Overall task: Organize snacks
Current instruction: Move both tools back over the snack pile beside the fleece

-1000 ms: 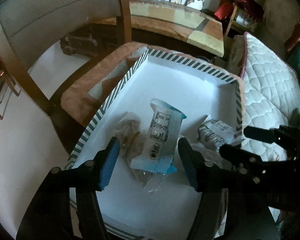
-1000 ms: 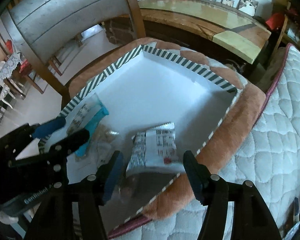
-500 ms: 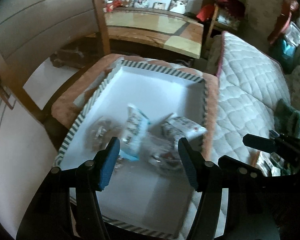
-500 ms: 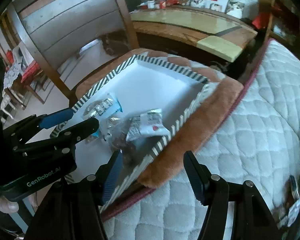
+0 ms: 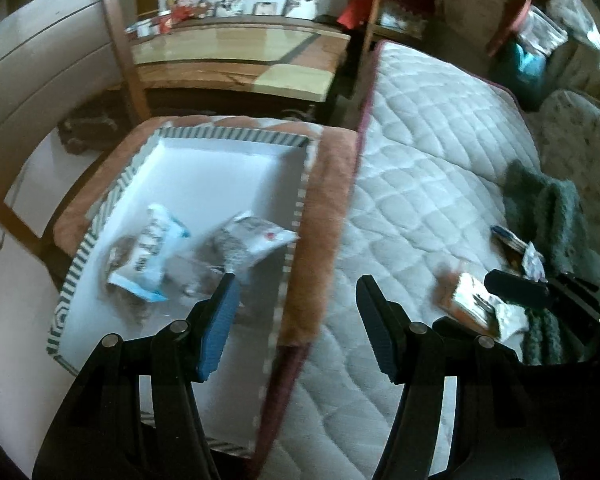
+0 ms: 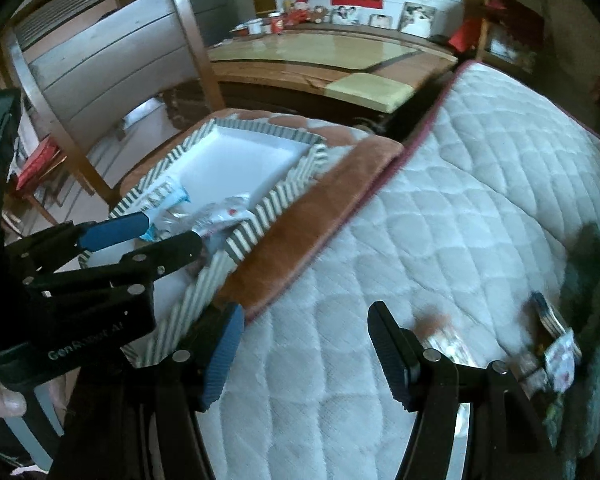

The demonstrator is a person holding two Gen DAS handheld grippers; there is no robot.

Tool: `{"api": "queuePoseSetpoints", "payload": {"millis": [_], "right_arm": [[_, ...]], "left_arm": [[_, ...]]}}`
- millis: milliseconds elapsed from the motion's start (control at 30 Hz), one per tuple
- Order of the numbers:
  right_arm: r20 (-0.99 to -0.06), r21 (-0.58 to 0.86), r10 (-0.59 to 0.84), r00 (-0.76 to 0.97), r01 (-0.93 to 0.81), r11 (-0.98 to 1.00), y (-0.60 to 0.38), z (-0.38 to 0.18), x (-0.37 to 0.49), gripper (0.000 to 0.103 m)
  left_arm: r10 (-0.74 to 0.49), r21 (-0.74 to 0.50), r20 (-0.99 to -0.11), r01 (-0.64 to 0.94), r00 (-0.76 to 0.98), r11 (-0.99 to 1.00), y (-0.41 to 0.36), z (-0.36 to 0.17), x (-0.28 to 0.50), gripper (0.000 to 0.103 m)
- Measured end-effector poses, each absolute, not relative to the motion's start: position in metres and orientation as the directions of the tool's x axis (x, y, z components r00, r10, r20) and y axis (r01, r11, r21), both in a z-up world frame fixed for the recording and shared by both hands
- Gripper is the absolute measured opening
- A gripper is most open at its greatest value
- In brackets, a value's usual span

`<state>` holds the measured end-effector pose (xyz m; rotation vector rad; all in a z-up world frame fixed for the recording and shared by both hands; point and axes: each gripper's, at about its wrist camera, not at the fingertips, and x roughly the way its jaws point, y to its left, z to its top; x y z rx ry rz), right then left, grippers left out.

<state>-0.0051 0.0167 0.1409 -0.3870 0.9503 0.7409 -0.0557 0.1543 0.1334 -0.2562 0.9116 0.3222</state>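
The left tool [image 5: 296, 320] hangs with its fingers spread and nothing between them, over the right edge of the box [image 5: 220, 136], where the brown mat [image 5: 320, 208] meets the quilt [image 5: 432, 168]. The right tool [image 6: 304, 344] is likewise spread and empty, above bare quilt near the foot of the bed; only its dark tips show at the right edge of the left view.

The box, white inside with a green-striped rim, sits on the brown mat at the bed's left edge. Three snacks lie in its near half: a white-and-blue packet [image 5: 154, 248] toward the left wall, a grey-and-white packet [image 5: 252, 240] near the right wall, and a clear wrapper [image 5: 188, 276] with something brown in it between and in front of them. All are somewhat blurred.

More snacks lie loose on the quilt toward the bed's right edge: an orange-edged packet [image 5: 466, 296], just beside the right tool's tips in the left view, and a small heap of packets [image 6: 556, 344] close against a grey-green cloth [image 5: 548, 216]. Their labels are too blurred to read.

A thumb [image 6: 4, 400] shows at the lower left of the right view, under the left tool's body. Beyond the bed stands a wooden table [image 6: 340, 60].
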Motion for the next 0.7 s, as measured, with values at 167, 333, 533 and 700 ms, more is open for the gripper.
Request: {"api": "queuePoseSetpoints", "payload": {"millis": [167, 333, 533, 700], "right_arm": [[-0.840, 0.033, 0.388, 0.380, -0.677, 0.735, -0.021, 0.140, -0.001, 0.063], [-0.840, 0.048, 0.377, 0.391, -0.638, 0.768, -0.054, 0.138, 0.003, 0.064], [-0.843, 0.073, 0.369, 0.391, -0.596, 0.799, -0.087, 0.131, 0.010, 0.065], [-0.849, 0.093, 0.362, 0.384, -0.567, 0.819, -0.109, 0.123, 0.015, 0.065]], "left_arm": [[0.118, -0.085, -0.815, -0.319, 0.568, 0.944, 0.123, 0.131, -0.044, 0.061], [0.085, -0.081, -0.828, -0.269, 0.554, 0.960, 0.097, 0.125, -0.034, 0.061], [0.055, -0.075, -0.845, -0.219, 0.531, 0.973, 0.069, 0.115, -0.021, 0.061], [0.038, -0.071, -0.855, -0.191, 0.517, 0.979, 0.054, 0.108, -0.014, 0.061]]}}
